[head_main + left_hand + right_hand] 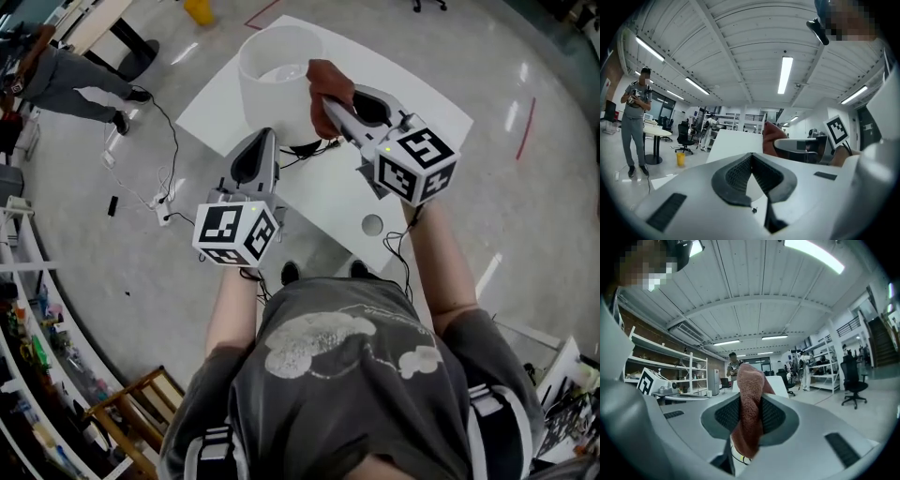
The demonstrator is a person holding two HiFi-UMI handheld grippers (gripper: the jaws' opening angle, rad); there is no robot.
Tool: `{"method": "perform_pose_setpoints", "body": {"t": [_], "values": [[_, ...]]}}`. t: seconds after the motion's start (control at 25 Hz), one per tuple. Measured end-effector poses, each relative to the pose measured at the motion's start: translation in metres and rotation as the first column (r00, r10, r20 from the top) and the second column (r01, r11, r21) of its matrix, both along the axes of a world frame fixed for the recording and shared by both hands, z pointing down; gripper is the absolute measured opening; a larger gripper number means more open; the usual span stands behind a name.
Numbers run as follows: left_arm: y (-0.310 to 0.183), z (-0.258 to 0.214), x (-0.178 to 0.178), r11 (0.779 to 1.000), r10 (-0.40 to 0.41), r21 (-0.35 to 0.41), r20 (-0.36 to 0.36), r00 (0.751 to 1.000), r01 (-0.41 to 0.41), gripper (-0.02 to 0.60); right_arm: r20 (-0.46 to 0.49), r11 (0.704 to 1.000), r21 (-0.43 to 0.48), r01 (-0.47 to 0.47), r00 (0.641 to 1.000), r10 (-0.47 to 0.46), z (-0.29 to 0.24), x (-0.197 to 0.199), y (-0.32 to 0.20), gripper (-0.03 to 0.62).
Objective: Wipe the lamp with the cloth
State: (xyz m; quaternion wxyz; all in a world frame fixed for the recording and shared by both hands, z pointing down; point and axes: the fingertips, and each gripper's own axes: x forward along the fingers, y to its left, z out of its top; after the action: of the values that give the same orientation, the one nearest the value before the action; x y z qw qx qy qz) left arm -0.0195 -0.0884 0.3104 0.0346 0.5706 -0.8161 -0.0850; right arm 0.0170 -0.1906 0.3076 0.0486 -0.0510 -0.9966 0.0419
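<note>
Well, from the head view, the lamp (pixel 277 75) stands on the far part of the white table (pixel 427 108), and one looks down into its white drum shade. The right gripper (pixel 330 111) holds a reddish-brown cloth (pixel 330 82) just at the shade's right rim. Whether the cloth touches the rim or is only beside it, I cannot tell. The left gripper (pixel 266 137) hangs near the front of the shade, apart from it, above a black cable (pixel 302 148).

From the left gripper view, its two jaws are pressed together at the tips with nothing between them. The shade rises behind as a white wall, with the cloth at its right edge.

From the right gripper view, the jaws are clamped on the cloth, which stands up between the pads as a thick fold and hangs down below them.

The cloth looks like soft terry — light and limp, so it should follow the curve of the shade easily. The shade seems thin and light, and I think a hard push could dent it or tip the lamp. The free gripper could steady it low down, not at the rim.
</note>
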Motion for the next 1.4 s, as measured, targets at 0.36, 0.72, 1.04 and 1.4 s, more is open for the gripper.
{"method": "perform_pose_setpoints", "body": {"t": [0.36,0.72,1.04,1.4], "values": [[0.004,0.015,-0.006,0.993,0.122,-0.002,-0.035,0.992,-0.122,0.008,-0.121,0.989,-0.03,-0.146,0.982,0.142,0.055,0.013,0.003,0.092],[0.034,0.037,-0.016,0.972,0.231,-0.025,-0.07,0.97,-0.233,0.008,-0.259,0.942,-0.096,-0.322,0.922,0.288,0.127,0.032,0.031,0.092],[0.046,0.047,-0.022,0.944,0.325,-0.034,-0.083,0.942,-0.328,0.008,-0.258,0.901,-0.088,-0.424,0.884,0.391,0.123,0.046,0.055,0.092],[0.045,0.021,-0.017,0.943,0.332,0.015,-0.039,0.942,-0.332,0.008,-0.094,0.919,-0.048,-0.391,0.918,0.385,0.031,0.039,0.061,0.092]]}}
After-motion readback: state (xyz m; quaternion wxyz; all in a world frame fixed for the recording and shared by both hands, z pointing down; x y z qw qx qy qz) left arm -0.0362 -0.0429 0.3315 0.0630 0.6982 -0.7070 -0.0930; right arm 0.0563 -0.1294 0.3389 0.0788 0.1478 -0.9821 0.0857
